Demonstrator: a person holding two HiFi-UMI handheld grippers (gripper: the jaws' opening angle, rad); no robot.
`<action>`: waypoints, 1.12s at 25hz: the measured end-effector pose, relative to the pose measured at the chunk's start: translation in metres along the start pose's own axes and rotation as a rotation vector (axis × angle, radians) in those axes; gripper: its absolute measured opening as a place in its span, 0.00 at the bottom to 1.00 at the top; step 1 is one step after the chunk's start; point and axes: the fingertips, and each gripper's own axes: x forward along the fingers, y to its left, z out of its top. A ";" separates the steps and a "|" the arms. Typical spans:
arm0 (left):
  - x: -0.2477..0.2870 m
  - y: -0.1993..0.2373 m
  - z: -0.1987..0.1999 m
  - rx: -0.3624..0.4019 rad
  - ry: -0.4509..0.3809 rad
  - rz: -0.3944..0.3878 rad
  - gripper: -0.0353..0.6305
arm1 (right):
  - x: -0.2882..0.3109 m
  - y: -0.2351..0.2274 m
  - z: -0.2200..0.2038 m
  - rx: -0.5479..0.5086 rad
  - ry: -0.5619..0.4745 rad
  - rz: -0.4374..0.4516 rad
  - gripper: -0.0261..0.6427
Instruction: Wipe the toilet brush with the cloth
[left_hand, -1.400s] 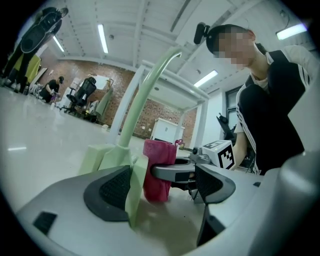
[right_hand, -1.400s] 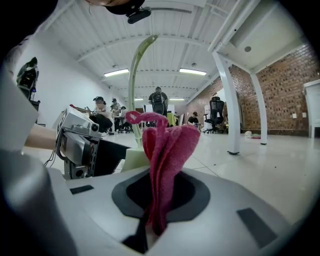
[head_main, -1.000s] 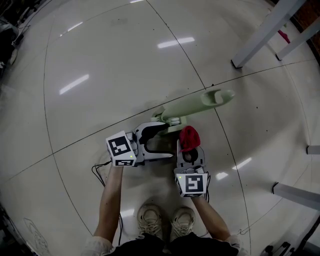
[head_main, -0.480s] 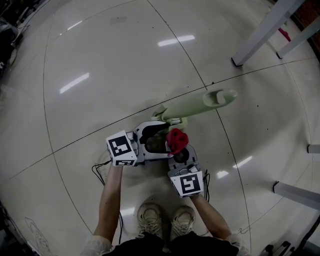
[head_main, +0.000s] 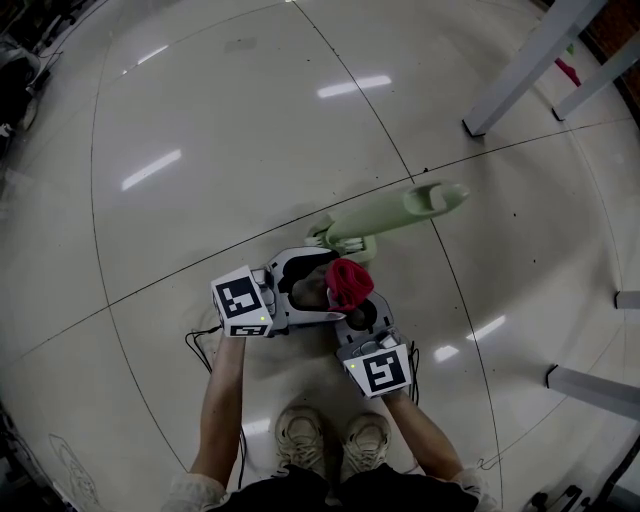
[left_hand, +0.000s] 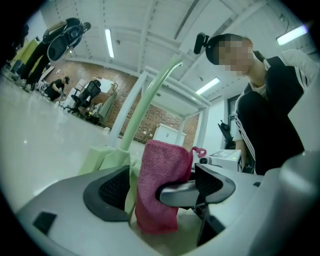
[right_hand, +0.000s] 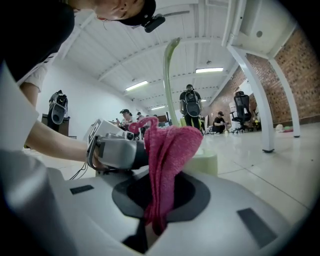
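Observation:
A pale green toilet brush (head_main: 400, 208) stands in its green holder (head_main: 345, 240) on the floor; its handle (left_hand: 150, 95) rises above the jaws. My left gripper (head_main: 328, 287) is open, jaws wide apart beside the holder, the far jaw close to it. My right gripper (head_main: 358, 305) is shut on a red cloth (head_main: 348, 283) and holds it between the left jaws. In the left gripper view the cloth (left_hand: 160, 192) hangs next to the green holder (left_hand: 107, 159). The right gripper view shows the cloth (right_hand: 167, 165) upright in the jaws, with the handle (right_hand: 170, 80) behind.
White table legs (head_main: 520, 75) stand at the top right, and more legs (head_main: 590, 385) at the right edge. My shoes (head_main: 330, 440) are just behind the grippers. A black cable (head_main: 195, 345) trails on the shiny tiled floor at the left. People (right_hand: 190, 107) stand far off.
My right gripper has carried the cloth left and forward, from beside the left gripper to between its jaws, close to the brush holder. The left gripper has barely moved.

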 end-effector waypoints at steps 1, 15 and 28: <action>-0.003 -0.002 0.003 -0.001 -0.009 0.009 0.64 | -0.004 -0.004 0.002 0.008 0.001 -0.014 0.08; -0.056 -0.003 0.128 0.249 -0.229 0.325 0.06 | -0.044 -0.077 0.091 0.063 -0.132 -0.182 0.08; -0.029 -0.050 0.250 0.344 -0.206 0.107 0.41 | -0.069 -0.096 0.149 0.068 -0.170 -0.169 0.08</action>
